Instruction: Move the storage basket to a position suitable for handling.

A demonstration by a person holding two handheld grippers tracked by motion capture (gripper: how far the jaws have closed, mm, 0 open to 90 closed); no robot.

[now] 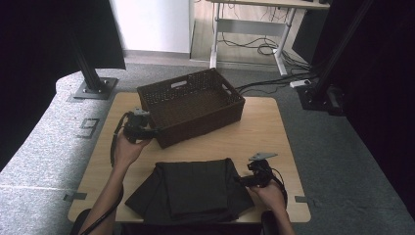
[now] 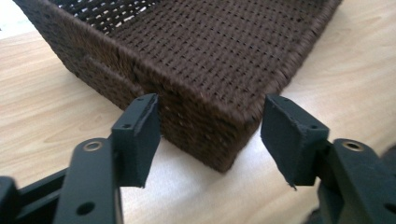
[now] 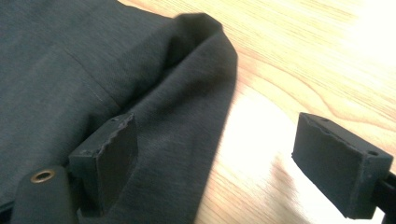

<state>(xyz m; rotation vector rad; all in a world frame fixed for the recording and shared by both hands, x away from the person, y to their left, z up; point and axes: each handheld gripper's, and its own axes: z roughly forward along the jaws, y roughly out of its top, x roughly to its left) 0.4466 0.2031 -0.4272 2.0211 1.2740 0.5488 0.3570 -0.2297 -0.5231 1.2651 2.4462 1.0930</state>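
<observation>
A dark brown woven basket (image 1: 191,81) stands on the far half of the wooden table (image 1: 259,132). My left gripper (image 1: 151,132) is at the basket's near left corner. In the left gripper view the basket (image 2: 219,60) has that corner between the jaws of the left gripper (image 2: 210,121), which stand apart on either side of it. A folded dark grey cloth (image 1: 195,188) lies at the table's near edge. My right gripper (image 1: 240,180) is open at the cloth's right edge. In the right gripper view one jaw of the right gripper (image 3: 215,135) is over the cloth (image 3: 70,70) and the other over bare wood.
Grey carpet surrounds the table. Black stand bases (image 1: 93,88) sit on the floor at the far left and far right. A white desk frame with cables (image 1: 259,46) stands beyond. Bare wood lies to the right of the basket.
</observation>
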